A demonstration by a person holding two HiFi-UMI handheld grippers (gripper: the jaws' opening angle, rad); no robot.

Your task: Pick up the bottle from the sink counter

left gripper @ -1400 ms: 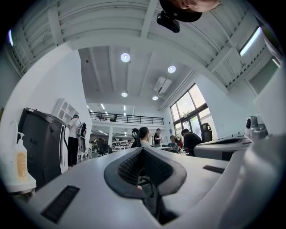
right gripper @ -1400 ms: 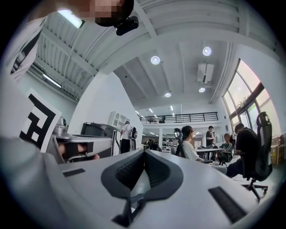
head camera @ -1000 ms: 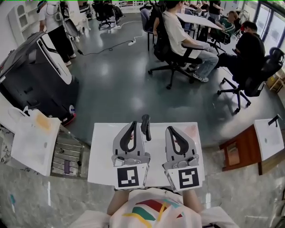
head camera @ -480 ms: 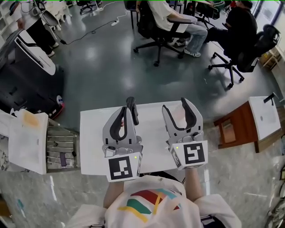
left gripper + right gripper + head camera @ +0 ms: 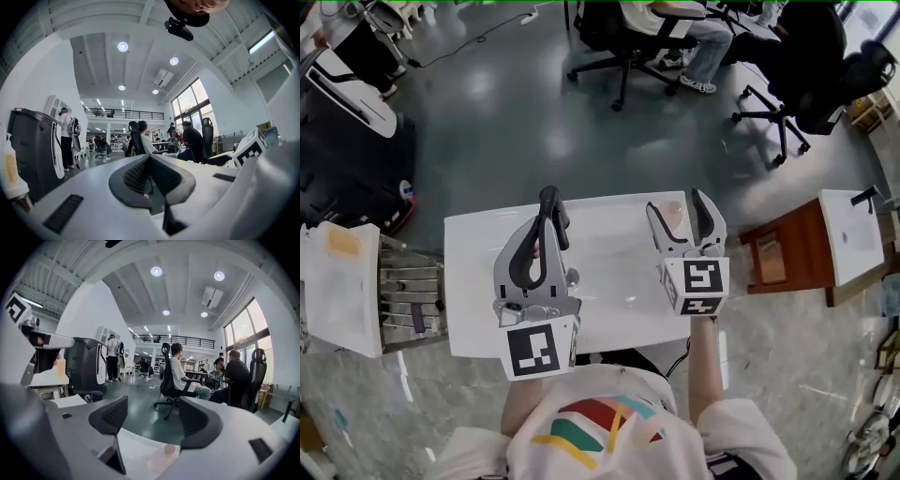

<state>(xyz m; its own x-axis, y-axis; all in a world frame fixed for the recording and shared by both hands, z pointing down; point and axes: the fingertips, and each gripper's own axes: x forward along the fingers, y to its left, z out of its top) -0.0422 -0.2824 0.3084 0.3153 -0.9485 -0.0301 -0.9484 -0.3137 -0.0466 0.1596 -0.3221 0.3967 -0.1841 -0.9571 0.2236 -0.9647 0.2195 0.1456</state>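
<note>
I read the left gripper (image 5: pixel 549 199) as fully closed: its jaws meet with nothing between them, over the left half of the white counter (image 5: pixel 600 281). The right gripper (image 5: pixel 677 206) is over the counter's right half. Its jaws have just been opening and now stand wide, gripping nothing. The bottle (image 5: pixel 673 216), pale pink and translucent, lies on its side near the counter's far edge, between those jaws, with neither pad pressing on it.
</note>
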